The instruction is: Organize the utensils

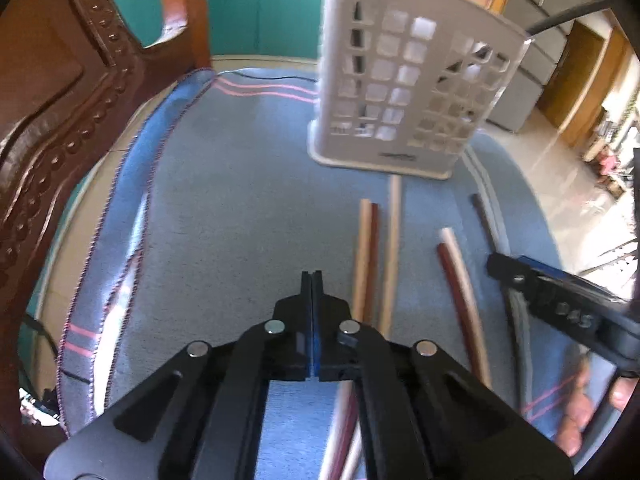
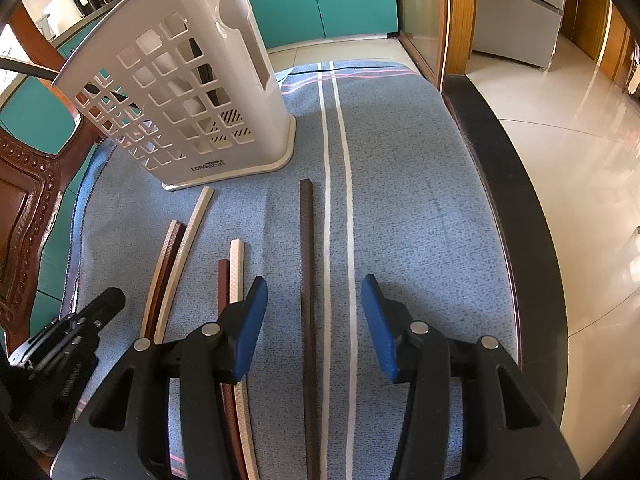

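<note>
Right gripper [image 2: 314, 328], fingers spread, straddles dark chopstick [image 2: 307, 248]: lower squarely, pinch mid-shaft, then lift toward holder [image 2: 180, 92]; left gripper [image 1: 312, 284] pressed together, empty.

Left gripper [image 1: 312, 280]: jaws pressed together, blue pads meeting with no gap, nothing visible between them; held low, pointing forward toward the basket [image 1: 404, 92]. Right gripper [image 2: 314, 300]: jaws spread wide, blue pads [image 2: 252, 320] well apart and empty, also aimed forward with the basket ahead to its left. In the right wrist view the left gripper shows at the lower left, nearer the camera than the basket. In the left wrist view a bare hand [image 1: 580, 412] holds the right gripper at the lower right edge.
</note>
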The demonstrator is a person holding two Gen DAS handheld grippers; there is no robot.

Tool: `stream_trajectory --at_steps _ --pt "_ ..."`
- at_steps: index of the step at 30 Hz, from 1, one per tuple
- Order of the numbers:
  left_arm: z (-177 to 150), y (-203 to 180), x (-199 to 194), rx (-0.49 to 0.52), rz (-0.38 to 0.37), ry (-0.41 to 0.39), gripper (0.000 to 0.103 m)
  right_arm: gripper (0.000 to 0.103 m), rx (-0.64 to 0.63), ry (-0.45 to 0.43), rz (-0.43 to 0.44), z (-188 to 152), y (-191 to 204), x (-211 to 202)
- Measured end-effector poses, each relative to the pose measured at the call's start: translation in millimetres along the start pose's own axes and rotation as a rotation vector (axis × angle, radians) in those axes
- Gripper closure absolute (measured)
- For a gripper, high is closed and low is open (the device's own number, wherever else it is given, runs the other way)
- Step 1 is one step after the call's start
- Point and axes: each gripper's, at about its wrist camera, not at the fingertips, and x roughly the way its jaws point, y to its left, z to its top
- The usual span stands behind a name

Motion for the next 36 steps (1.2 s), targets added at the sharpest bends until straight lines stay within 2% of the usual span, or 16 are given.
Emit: stream_trajectory --at_steps 2,3,4,8,11,13,20,28,34,36 --pt "-2.4 -4.8 -1.5 0.023 -0.017 0.004 0.094 0.053 -0.001 0.000 -0.001 0.0 0.2 0.3" --pt "-3.2 -13.0 0.1 0.048 -0.015 0.011 0.082 0.052 -0.002 0.000 -0.001 -0.1 0.6 0.5" --pt "-5.4 -17.8 2.0 0.070 -0.012 0.019 0.075 0.052 -0.002 0.000 -0.002 -0.2 1.0 0.7" --pt "-11.7 -30.1 4.2 0.117 0.010 0.020 0.072 0.051 -0.006 0.000 -0.003 -0.6 2.0 1.1" --pt "-11.8 -27.8 4.6 0.089 0.028 0.030 0.075 0.051 -0.011 -0.001 -0.004 -1.5 2.6 1.0" --pt "-9.3 -25.0 8.9 0.064 0.025 0.035 0.090 0.050 -0.012 -0.001 -0.003 -1.5 2.0 0.8" --pt "-6.0 -9.4 4.1 -0.010 0.039 0.028 0.090 0.050 -0.009 0.002 -0.002 -0.7 1.3 0.7" --pt "-0.8 10.8 -21.1 -0.073 0.054 -0.036 0.090 0.050 -0.008 0.002 -0.001 -0.5 -0.7 0.6" --pt "2.1 36.9 -28.1 -0.147 0.031 -0.021 0.090 0.050 -0.008 0.001 -0.007 0.1 0.3 1.0" --pt "2.8 38.9 -26.7 -0.142 0.025 -0.013 0.090 0.049 -0.009 0.001 -0.006 0.0 0.6 1.0"
